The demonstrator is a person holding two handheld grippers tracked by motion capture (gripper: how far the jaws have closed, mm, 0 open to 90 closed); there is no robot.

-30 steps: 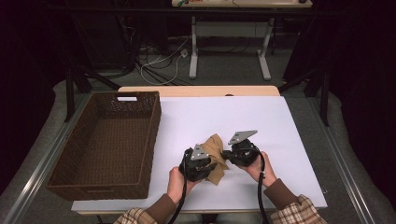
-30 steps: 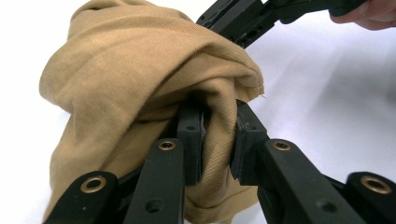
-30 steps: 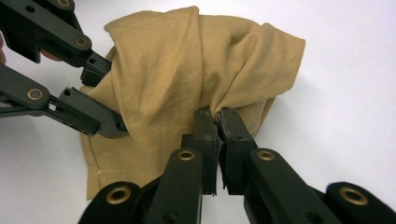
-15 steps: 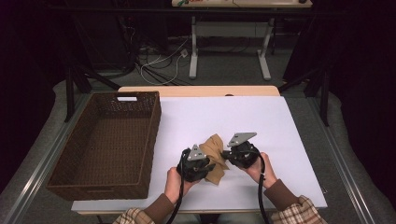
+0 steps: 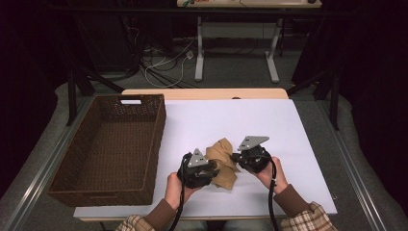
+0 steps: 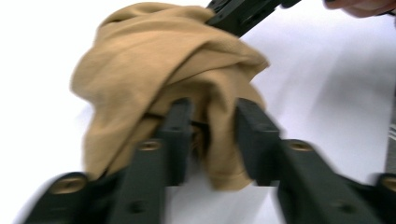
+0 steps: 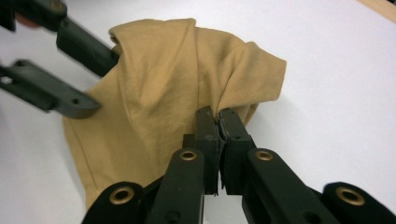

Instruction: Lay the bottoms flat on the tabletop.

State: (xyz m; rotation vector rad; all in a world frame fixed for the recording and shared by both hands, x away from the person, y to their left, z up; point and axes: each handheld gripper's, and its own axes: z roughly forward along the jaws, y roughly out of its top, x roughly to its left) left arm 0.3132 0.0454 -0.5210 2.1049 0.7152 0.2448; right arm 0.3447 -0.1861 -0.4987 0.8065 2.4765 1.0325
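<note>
A crumpled tan cloth [image 5: 223,161] lies on the white table [image 5: 231,120] near its front edge, between my two grippers. My left gripper [image 5: 217,169] points into the cloth from the left. In the left gripper view its jaws [image 6: 212,126] have just been opening and stand apart, with a hanging fold of the cloth [image 6: 163,60] loose between them. My right gripper [image 5: 234,158] comes in from the right. In the right gripper view it [image 7: 218,116] is shut on an edge of the cloth [image 7: 163,84]. The left gripper's fingers [image 7: 56,93] show spread at that view's upper left.
A dark brown wicker basket [image 5: 159,134], empty, stands on the left side of the table. Bare white tabletop lies behind and to the right of the cloth. Beyond the table's far edge are a desk frame and cables on the floor.
</note>
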